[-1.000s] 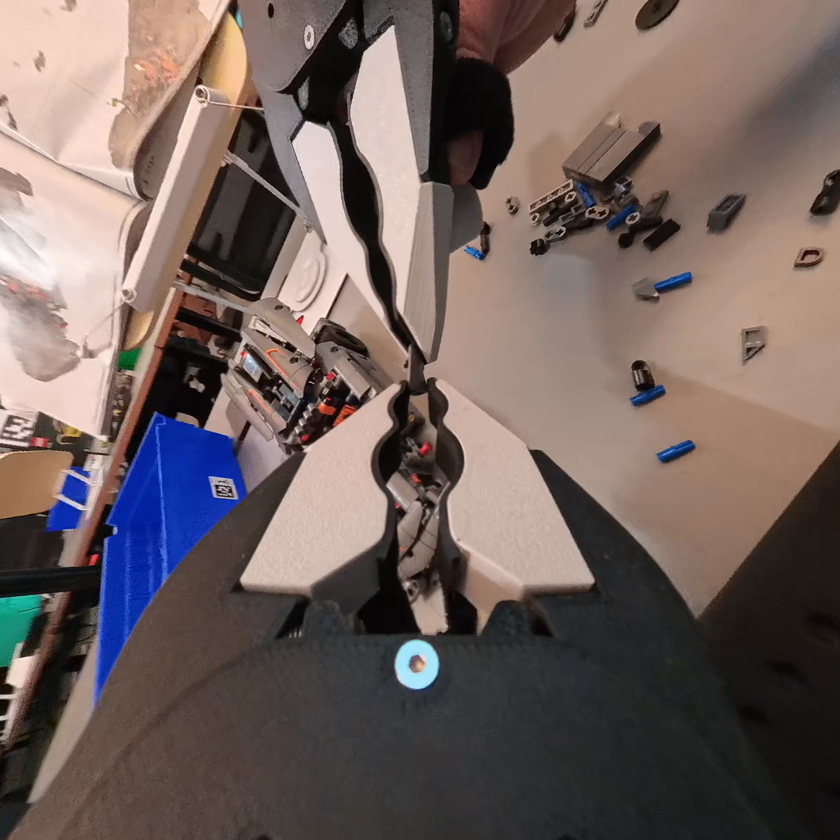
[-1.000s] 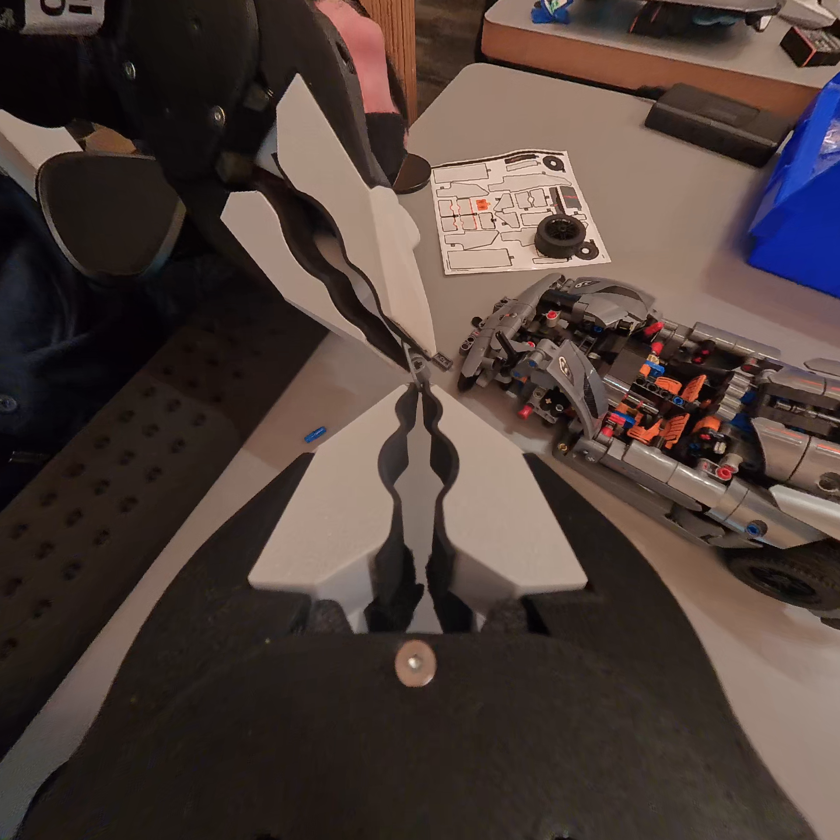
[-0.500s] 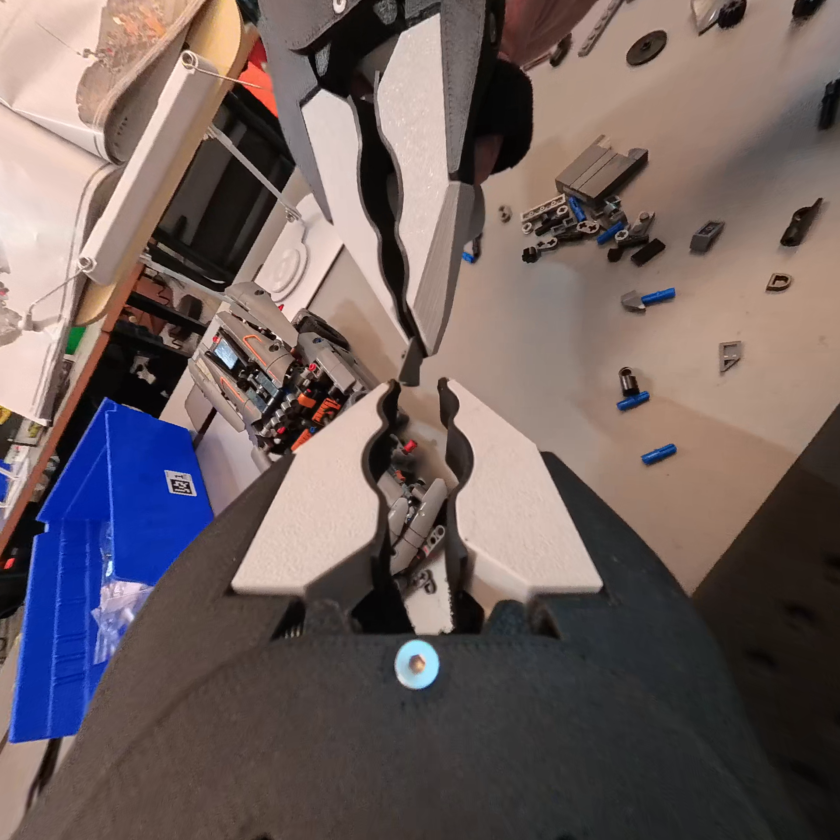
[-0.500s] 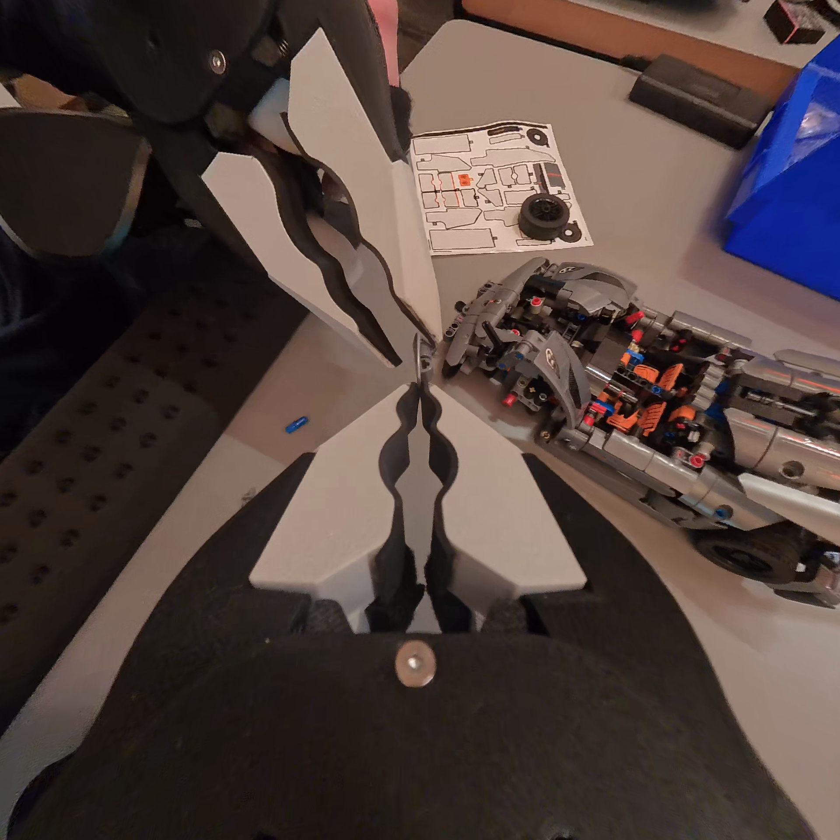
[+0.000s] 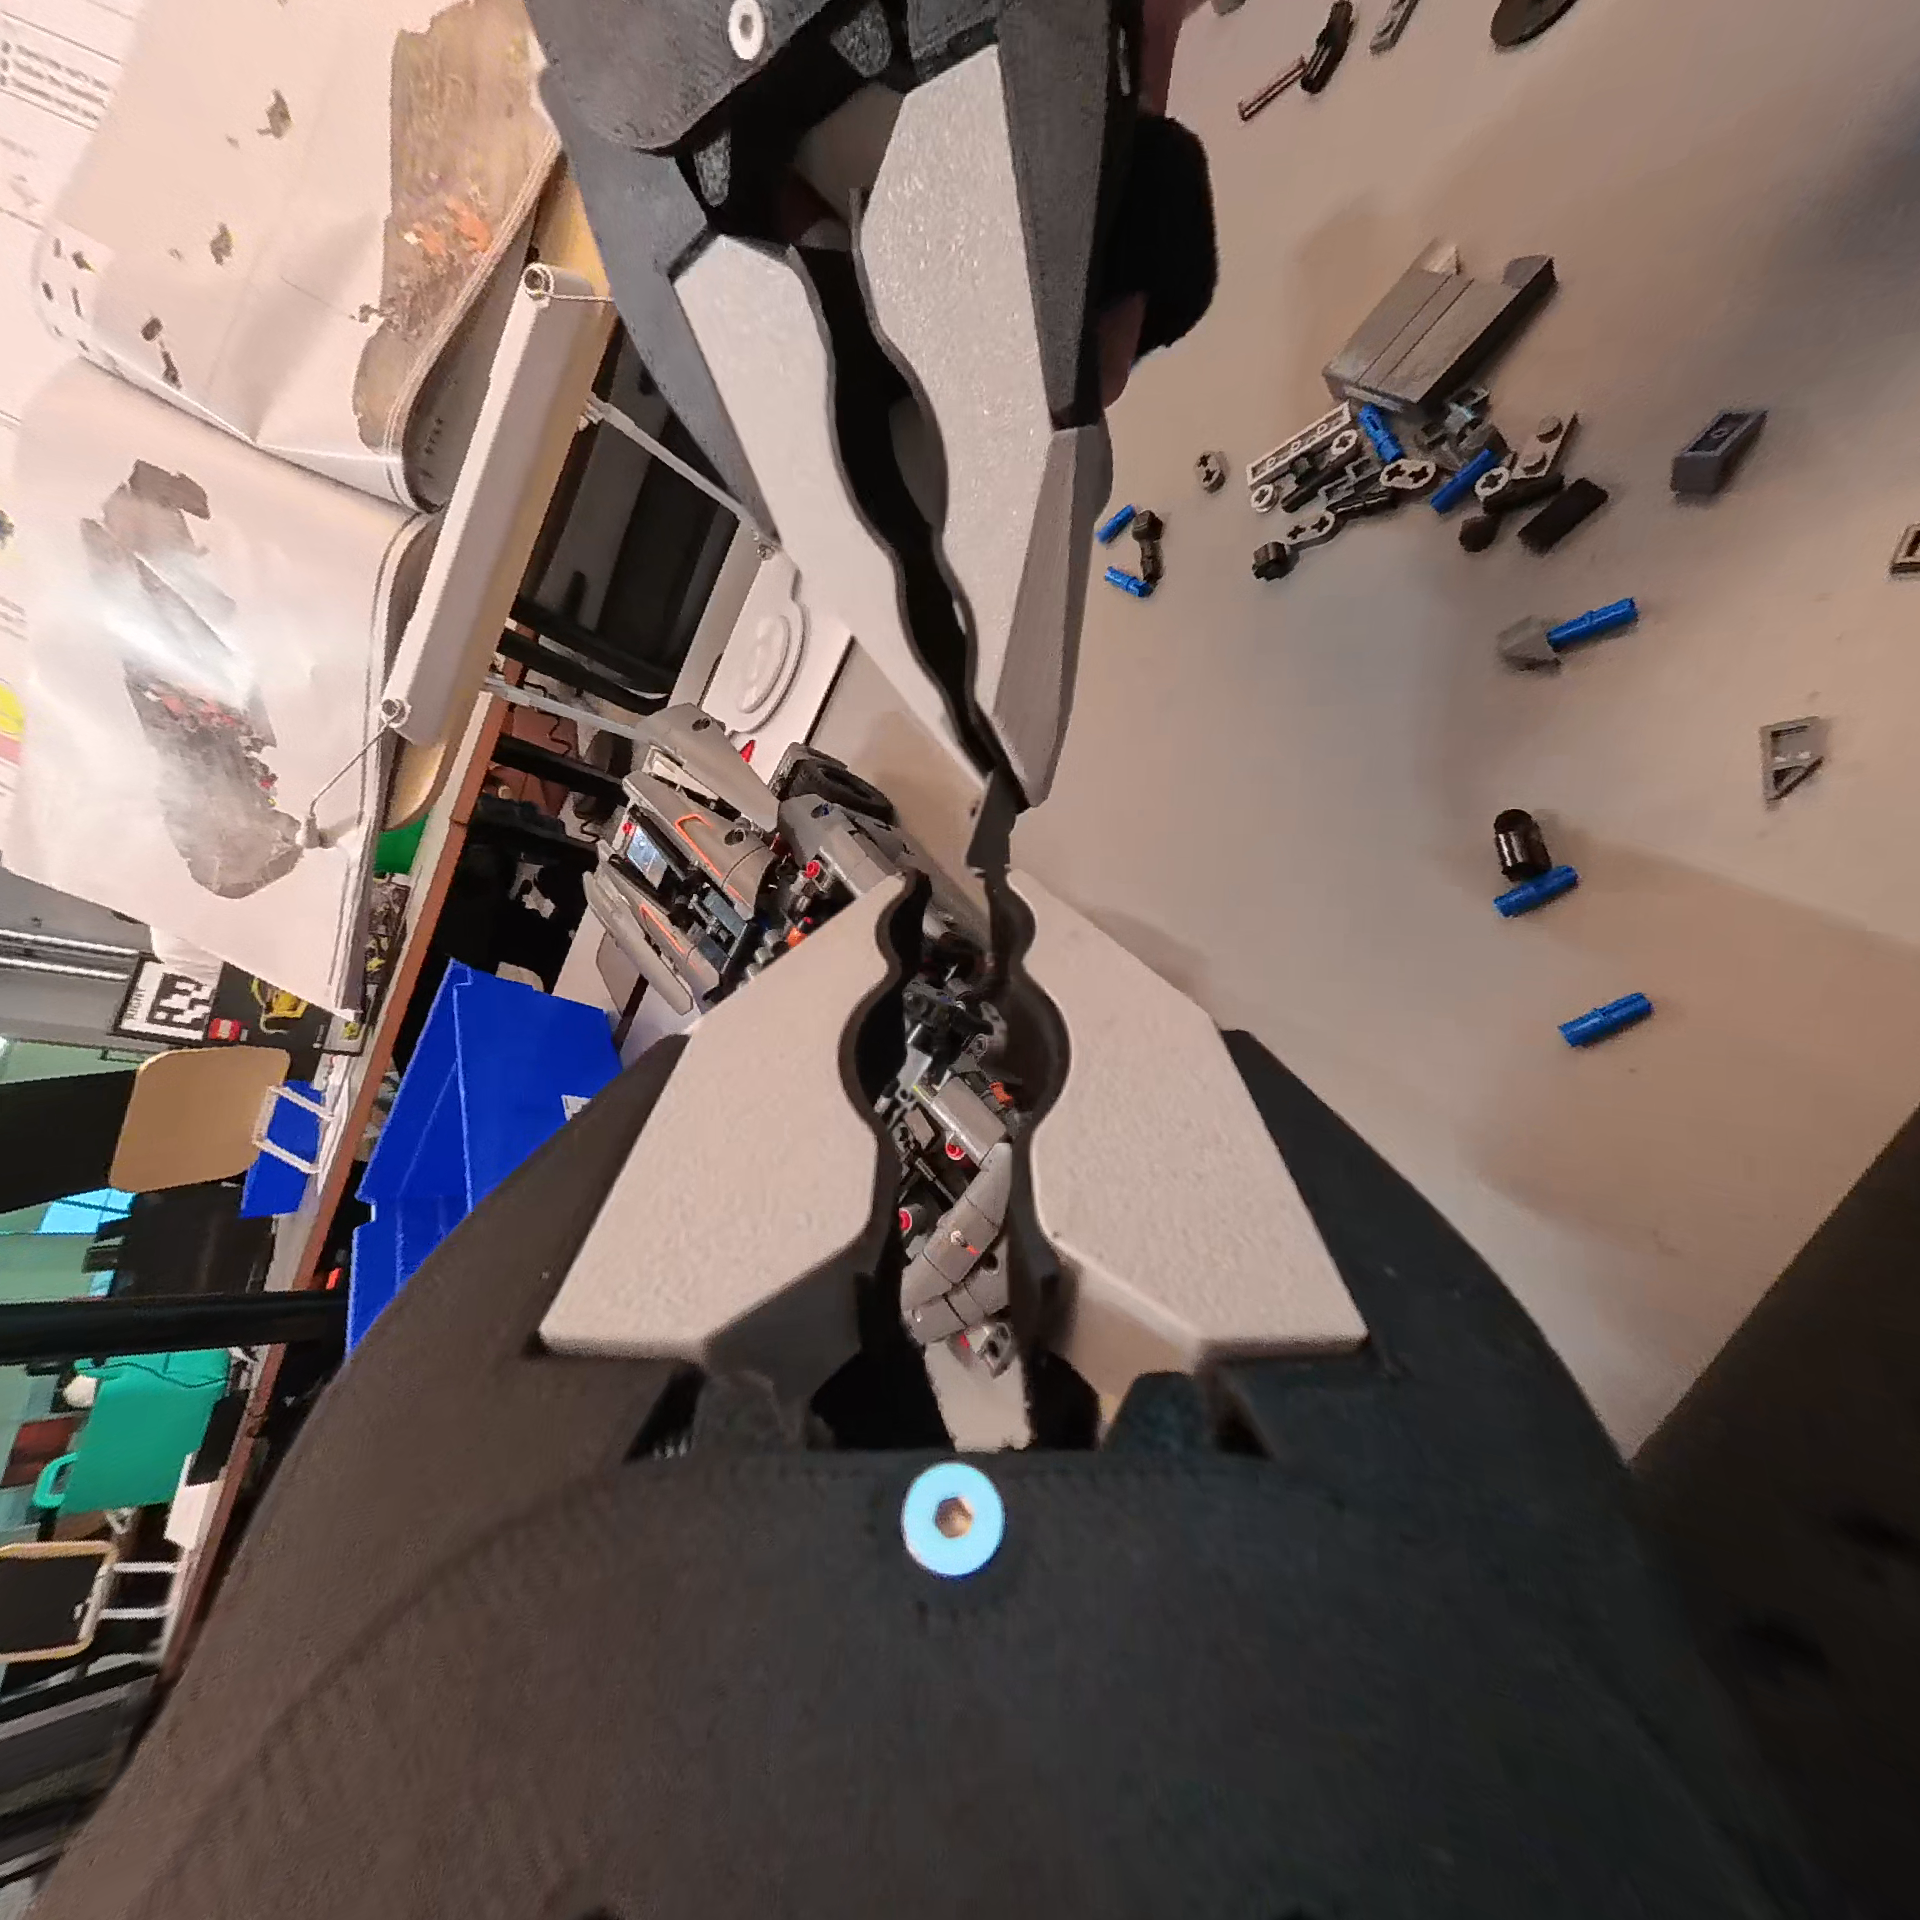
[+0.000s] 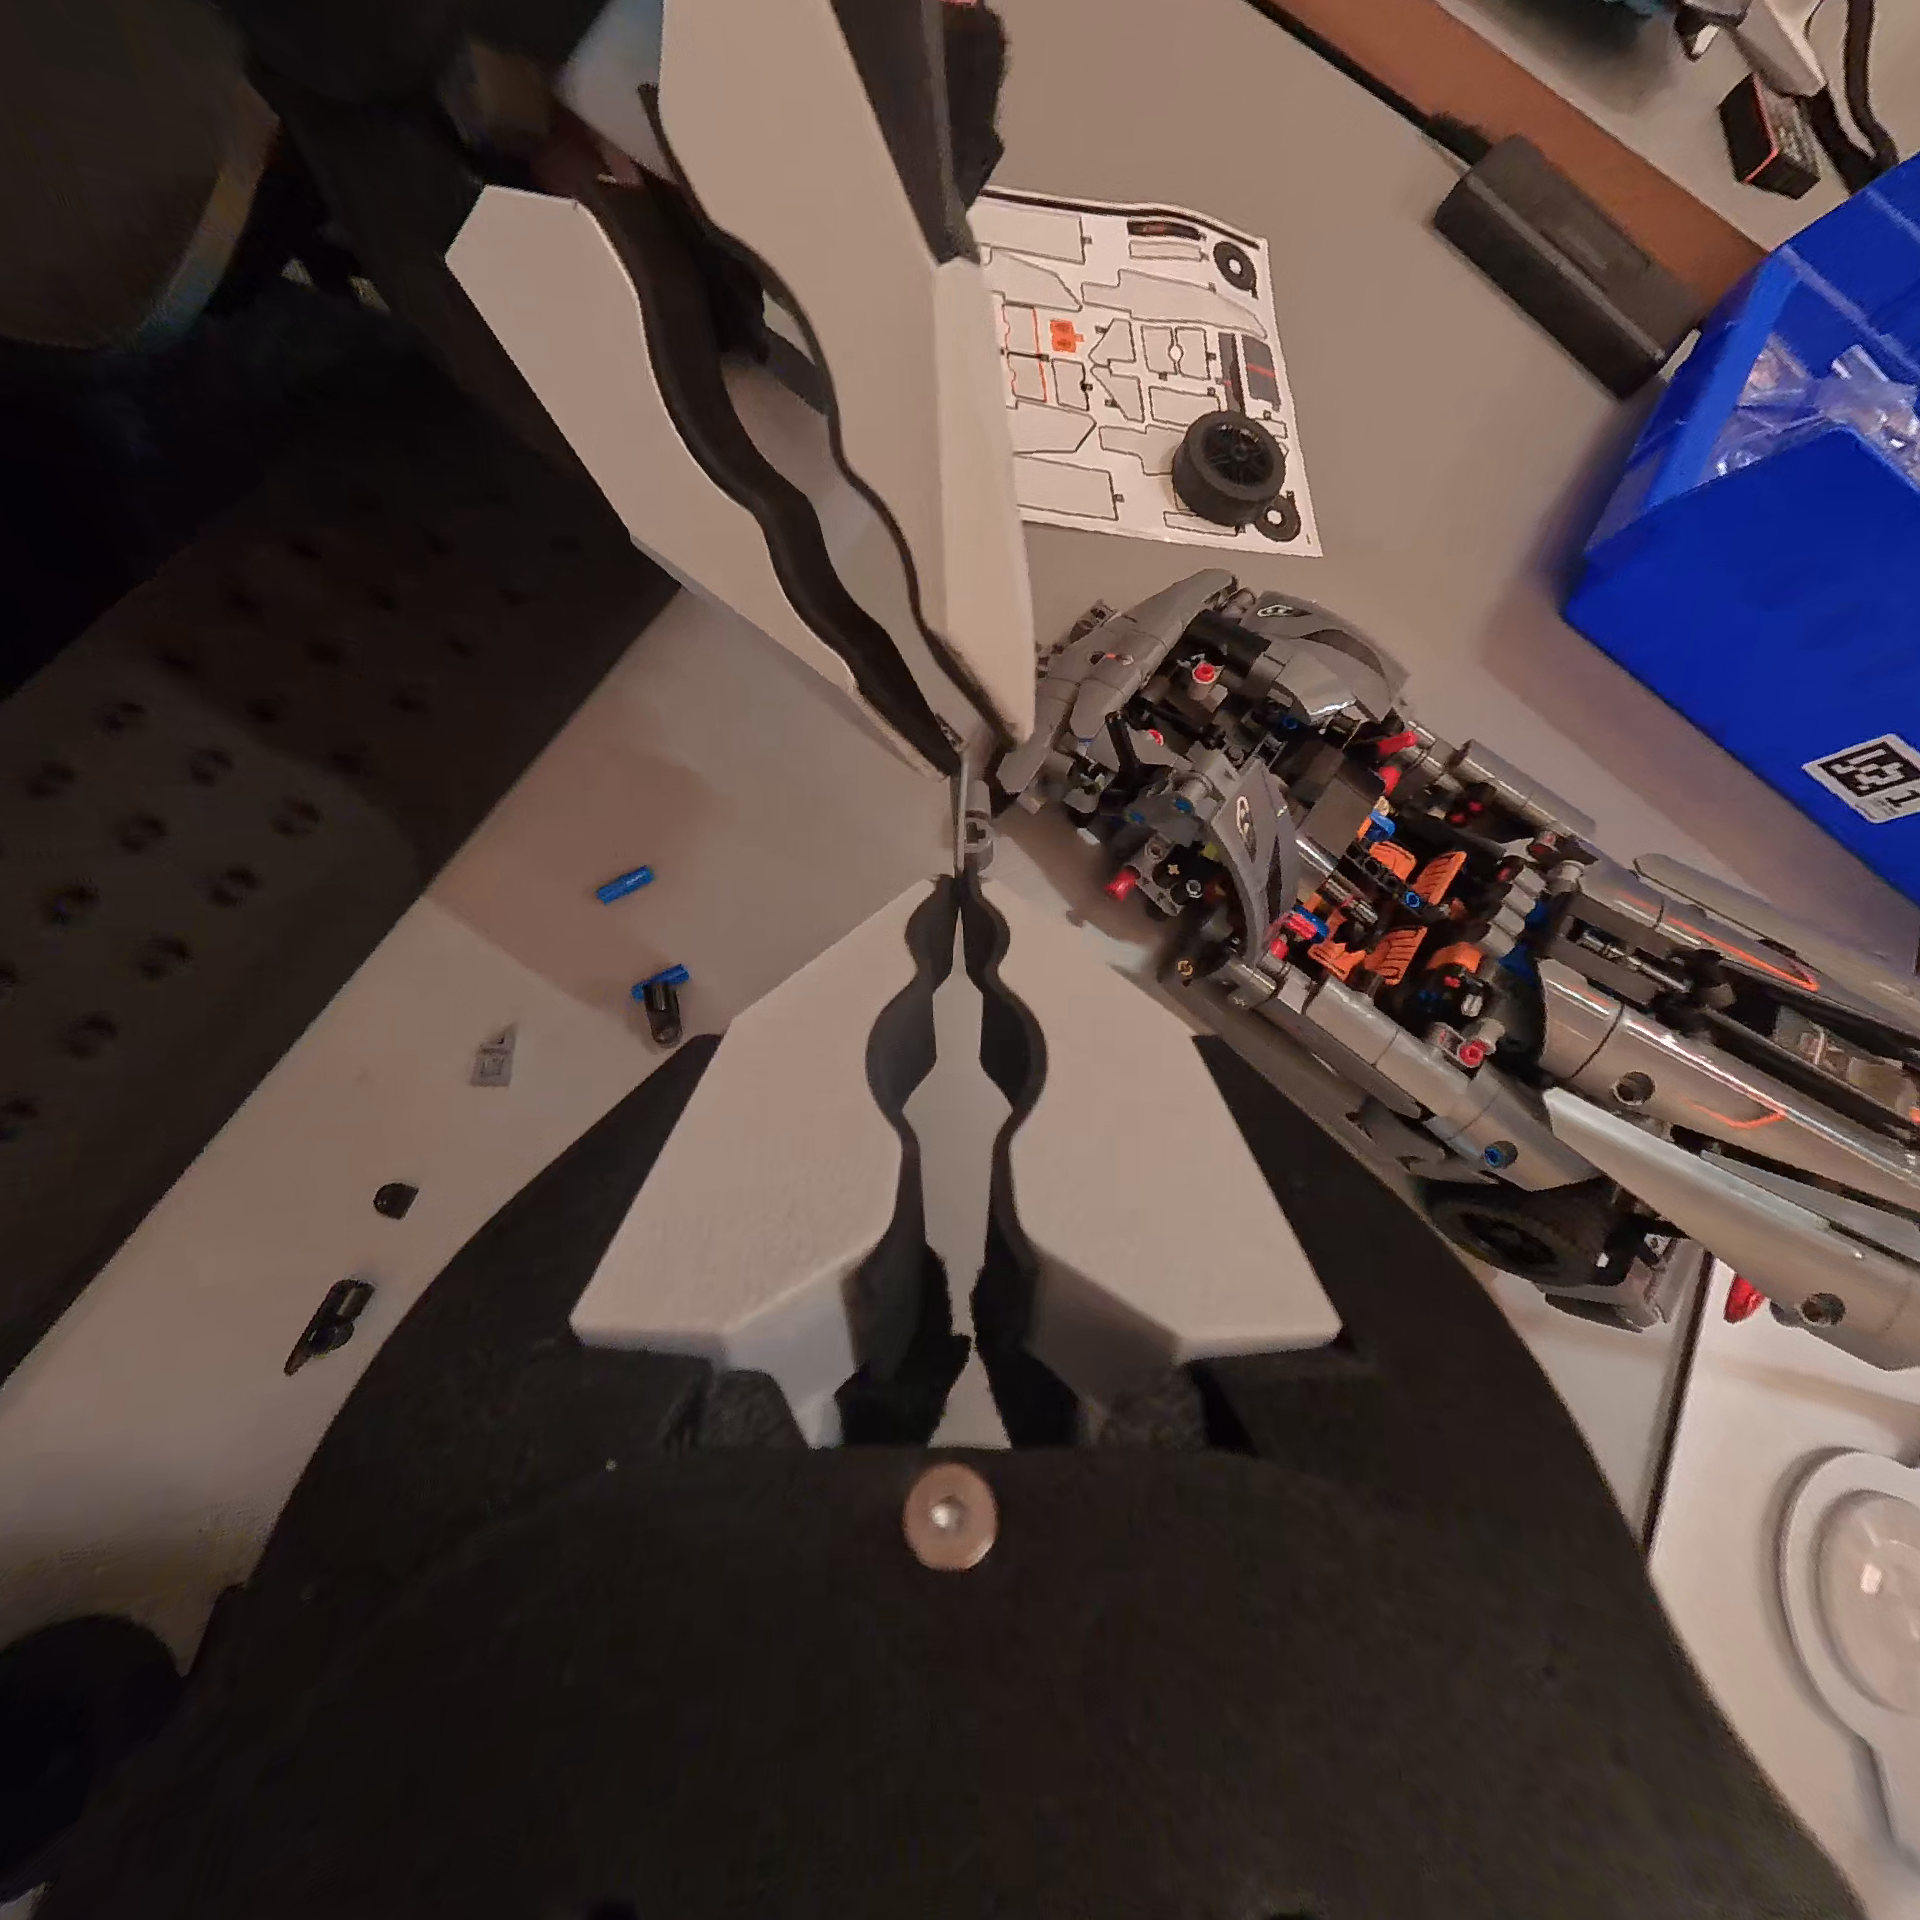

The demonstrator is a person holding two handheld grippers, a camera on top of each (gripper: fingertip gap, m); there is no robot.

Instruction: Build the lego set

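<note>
1. The left gripper (image 5: 961, 894) rises from 6 o'clock, its grey jaws slightly parted, the right-hand tip touching a small dark grey lego piece (image 5: 994, 831).
2. The right gripper (image 5: 1003, 774) reaches down from 12 o'clock, jaws pinched on that same piece.
3. Behind them, towards 9 o'clock, lies a grey lego car with orange trim (image 5: 717, 873) on the beige table (image 5: 1351, 1091).
4. Loose blue pins and dark lego parts (image 5: 1403, 468) are scattered around 2 o'clock.
5. A blue plastic bin (image 5: 468, 1122) sits at 8 o'clock.
</note>
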